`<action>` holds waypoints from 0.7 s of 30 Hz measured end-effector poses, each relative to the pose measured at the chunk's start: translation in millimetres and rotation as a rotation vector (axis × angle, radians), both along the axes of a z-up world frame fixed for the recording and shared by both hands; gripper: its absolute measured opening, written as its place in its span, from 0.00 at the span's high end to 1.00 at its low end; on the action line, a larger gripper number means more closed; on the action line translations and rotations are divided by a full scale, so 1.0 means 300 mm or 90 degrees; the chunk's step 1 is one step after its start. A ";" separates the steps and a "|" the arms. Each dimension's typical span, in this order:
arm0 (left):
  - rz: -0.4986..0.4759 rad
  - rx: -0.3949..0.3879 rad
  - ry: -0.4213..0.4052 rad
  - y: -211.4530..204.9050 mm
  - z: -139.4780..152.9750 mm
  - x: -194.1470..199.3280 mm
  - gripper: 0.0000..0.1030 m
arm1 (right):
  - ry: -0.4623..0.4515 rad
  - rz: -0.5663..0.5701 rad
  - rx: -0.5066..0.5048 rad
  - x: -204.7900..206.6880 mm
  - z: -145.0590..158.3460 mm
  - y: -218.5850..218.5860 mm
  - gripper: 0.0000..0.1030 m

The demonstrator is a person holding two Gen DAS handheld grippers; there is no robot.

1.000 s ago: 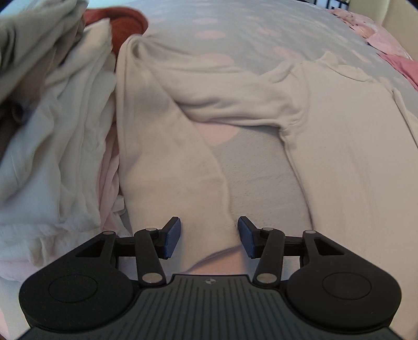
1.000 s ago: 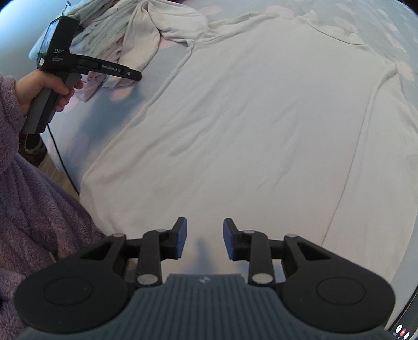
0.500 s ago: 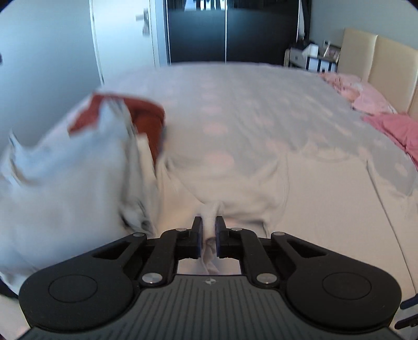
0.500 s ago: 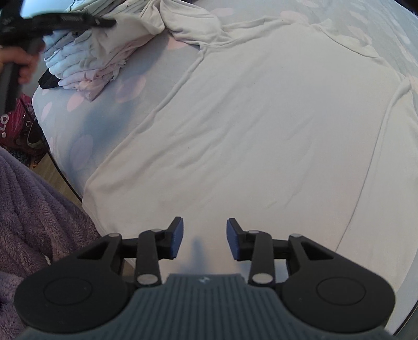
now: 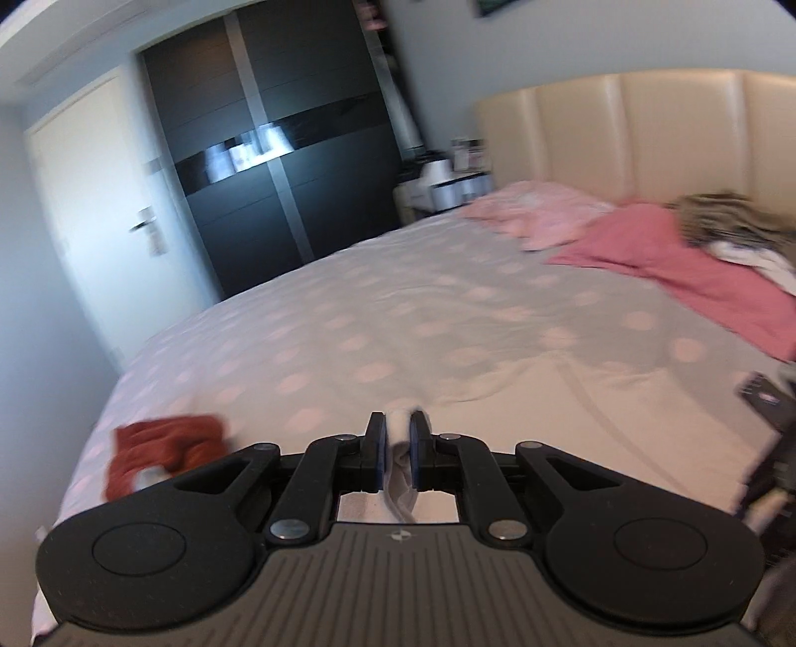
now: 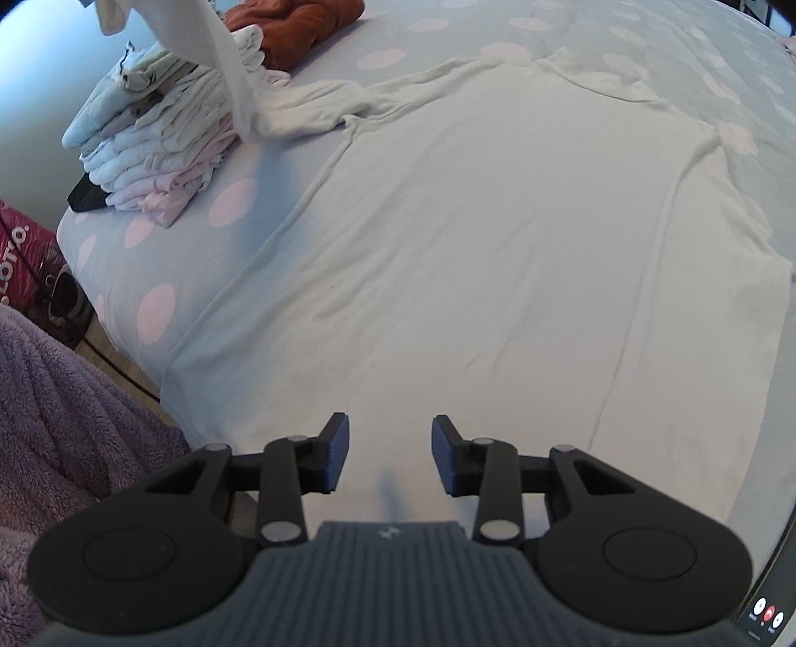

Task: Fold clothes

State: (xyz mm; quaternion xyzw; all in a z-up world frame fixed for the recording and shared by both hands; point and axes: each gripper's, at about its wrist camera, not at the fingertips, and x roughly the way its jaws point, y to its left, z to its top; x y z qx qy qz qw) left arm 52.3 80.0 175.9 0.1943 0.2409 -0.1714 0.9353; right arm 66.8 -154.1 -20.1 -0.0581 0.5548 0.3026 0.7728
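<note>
A cream long-sleeved shirt (image 6: 497, 249) lies spread flat on the dotted grey bed cover (image 6: 239, 209). My left gripper (image 5: 397, 448) is shut on the end of the shirt's left sleeve (image 5: 398, 438) and holds it raised above the bed. In the right wrist view that sleeve (image 6: 224, 64) rises steeply to the upper left. My right gripper (image 6: 389, 460) is open and empty, hovering just above the shirt's lower hem.
A stack of folded clothes (image 6: 159, 134) sits at the bed's left edge, with a rust-red garment (image 6: 298, 20) behind it. Pink pillows (image 5: 537, 219) and a pink blanket (image 5: 696, 278) lie near the headboard. My purple robe (image 6: 59, 423) is at the lower left.
My left gripper closed on the sleeve end, lifted it off the bed and swung up and rightward. My right gripper stayed open over the hem.
</note>
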 end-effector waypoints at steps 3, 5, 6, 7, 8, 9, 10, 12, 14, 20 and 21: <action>-0.078 -0.008 0.030 -0.115 -0.039 -0.072 0.93 | -0.002 -0.014 -0.001 -0.010 0.001 -0.042 0.61; -0.121 -0.014 0.065 -0.178 -0.090 -0.109 0.93 | -0.004 -0.023 -0.001 -0.014 0.000 -0.068 0.61; -0.138 -0.015 0.085 -0.206 -0.124 -0.127 0.93 | -0.005 -0.027 -0.002 -0.016 0.000 -0.077 0.61; -0.155 -0.015 0.106 -0.233 -0.159 -0.144 0.93 | -0.006 -0.032 -0.002 -0.018 0.000 -0.085 0.61; -0.168 -0.013 0.124 -0.257 -0.197 -0.159 0.93 | -0.009 -0.034 -0.003 -0.021 0.001 -0.092 0.61; -0.175 -0.010 0.141 -0.275 -0.238 -0.174 0.93 | -0.012 -0.036 -0.005 -0.024 0.001 -0.097 0.61; -0.181 -0.008 0.158 -0.292 -0.278 -0.189 0.93 | -0.015 -0.038 -0.006 -0.028 0.002 -0.103 0.61; -0.178 -0.007 0.190 -0.314 -0.354 -0.201 0.93 | -0.025 -0.036 -0.016 -0.036 0.002 -0.107 0.61; -0.172 -0.011 0.217 -0.324 -0.419 -0.211 0.93 | -0.033 -0.033 -0.026 -0.045 0.001 -0.105 0.61; -0.156 -0.041 0.276 -0.295 -0.547 -0.240 0.87 | -0.053 -0.032 -0.030 -0.047 -0.002 -0.091 0.61; -0.155 -0.047 0.284 -0.289 -0.557 -0.247 0.78 | -0.059 -0.033 -0.027 -0.044 -0.001 -0.090 0.61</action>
